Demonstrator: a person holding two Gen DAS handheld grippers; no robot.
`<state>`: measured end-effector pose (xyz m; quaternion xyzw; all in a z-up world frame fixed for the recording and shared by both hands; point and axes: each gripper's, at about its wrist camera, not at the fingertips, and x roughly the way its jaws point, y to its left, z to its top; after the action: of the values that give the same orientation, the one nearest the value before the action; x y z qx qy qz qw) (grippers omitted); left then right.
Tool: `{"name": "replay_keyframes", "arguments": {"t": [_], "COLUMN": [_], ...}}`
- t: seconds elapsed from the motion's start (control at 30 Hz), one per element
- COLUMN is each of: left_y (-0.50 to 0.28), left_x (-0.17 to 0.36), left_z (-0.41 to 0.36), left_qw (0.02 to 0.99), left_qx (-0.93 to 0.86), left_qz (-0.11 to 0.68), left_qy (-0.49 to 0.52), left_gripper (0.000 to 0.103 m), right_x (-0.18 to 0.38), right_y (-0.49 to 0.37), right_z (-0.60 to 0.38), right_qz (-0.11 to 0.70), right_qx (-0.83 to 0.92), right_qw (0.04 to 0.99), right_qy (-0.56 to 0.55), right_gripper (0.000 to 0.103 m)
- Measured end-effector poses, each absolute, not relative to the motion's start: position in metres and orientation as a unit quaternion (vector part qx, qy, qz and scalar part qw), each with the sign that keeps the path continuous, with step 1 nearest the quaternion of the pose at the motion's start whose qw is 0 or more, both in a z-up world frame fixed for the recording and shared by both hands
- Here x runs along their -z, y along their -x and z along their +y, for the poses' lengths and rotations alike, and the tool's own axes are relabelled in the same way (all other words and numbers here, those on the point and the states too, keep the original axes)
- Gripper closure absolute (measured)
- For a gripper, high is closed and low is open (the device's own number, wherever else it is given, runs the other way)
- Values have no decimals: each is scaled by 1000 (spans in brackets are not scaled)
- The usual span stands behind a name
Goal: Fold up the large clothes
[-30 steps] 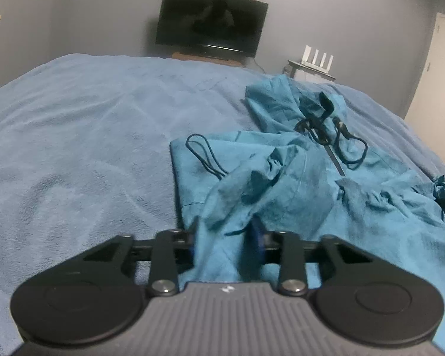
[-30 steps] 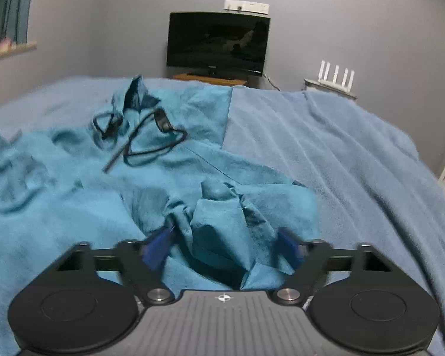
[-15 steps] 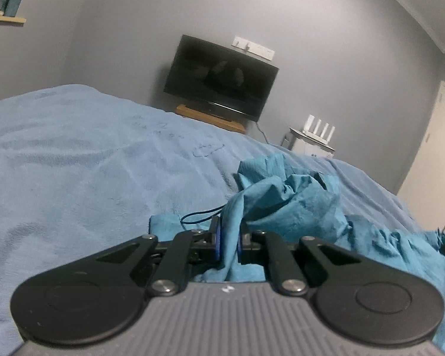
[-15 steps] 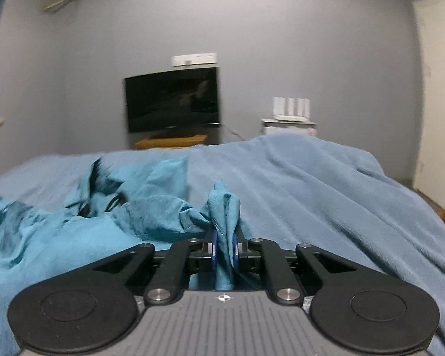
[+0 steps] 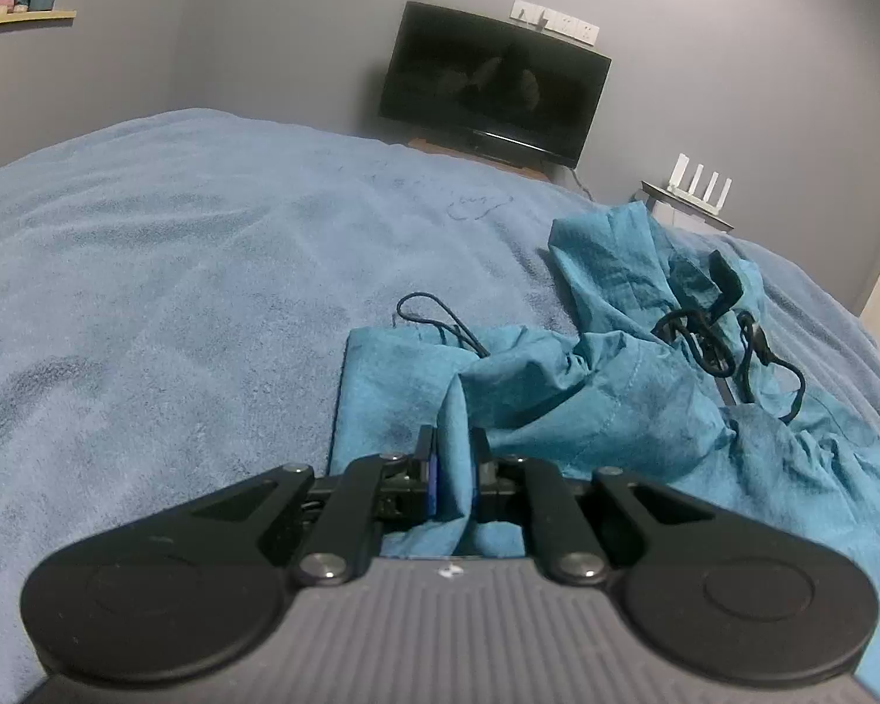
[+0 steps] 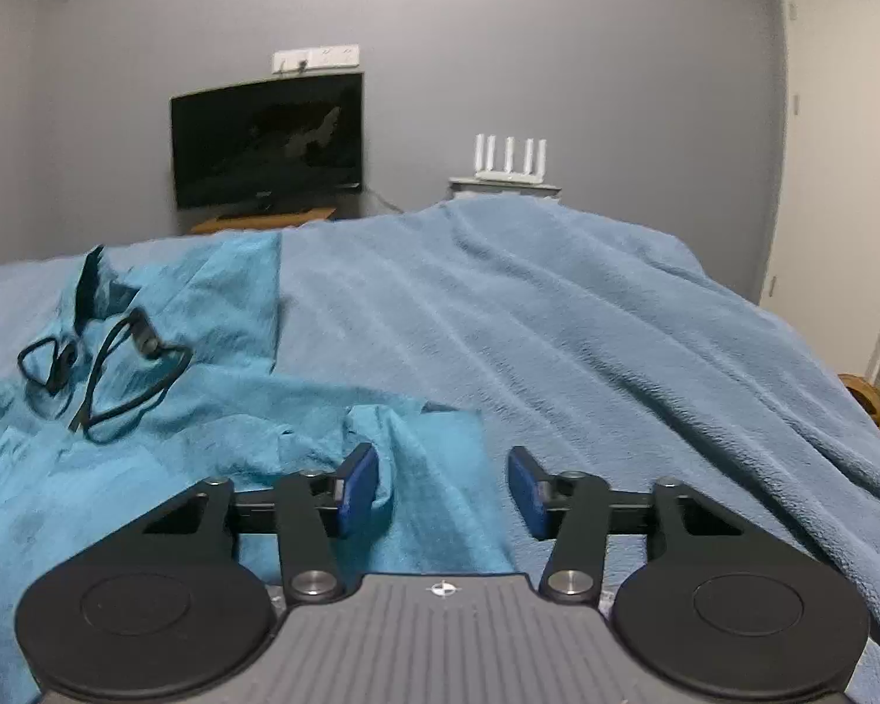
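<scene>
A teal garment [image 5: 616,387] with black drawstrings [image 5: 727,340] lies crumpled on the blue blanket [image 5: 176,293]. My left gripper [image 5: 453,469] is shut on a fold of its near left edge, low over the bed. In the right wrist view the garment [image 6: 146,410] spreads to the left, with drawstrings [image 6: 105,375] on it. My right gripper [image 6: 443,487] is open, its blue pads [image 6: 358,487] on either side of the garment's near right corner [image 6: 440,469], which lies flat on the blanket.
The blue blanket [image 6: 586,340] covers the whole bed. A dark TV [image 5: 493,82] stands on a wooden stand at the far wall, a white router [image 6: 510,158] on a small table beside it. A white door [image 6: 839,176] is at the right.
Both grippers closed on the garment's near edge and lifted it. Now both have come back down, and the right gripper has opened and let its corner go. The left stays shut.
</scene>
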<state>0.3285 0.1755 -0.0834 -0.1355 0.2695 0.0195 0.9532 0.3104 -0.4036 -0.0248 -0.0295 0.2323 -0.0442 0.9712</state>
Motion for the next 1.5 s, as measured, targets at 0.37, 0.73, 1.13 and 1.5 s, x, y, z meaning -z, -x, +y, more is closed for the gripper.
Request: {"name": "replay_keyframes", "arguments": {"t": [0.37,0.73,1.13,1.5], "left_y": [-312,-244,-220,-182], "left_x": [89,43,73,60], "left_z": [195,83,68,138], "left_qw": [931,972,940,919], "left_qx": [-69,24,16,-39], "left_qz": [285,232,338,372], "left_qy": [216,24,-49,120], "left_gripper": [53,39,37,23], "right_x": [30,12,38,33], "right_y": [-303,-222,-193,-153], "right_z": [-417,-366,-379,-435], "right_qz": [266,236,302,350], "right_qx": [53,-43,14,93], "right_qw": [961,970,952,929], "right_qy": [-52,31,58,-73], "right_gripper": [39,39,30,42]}}
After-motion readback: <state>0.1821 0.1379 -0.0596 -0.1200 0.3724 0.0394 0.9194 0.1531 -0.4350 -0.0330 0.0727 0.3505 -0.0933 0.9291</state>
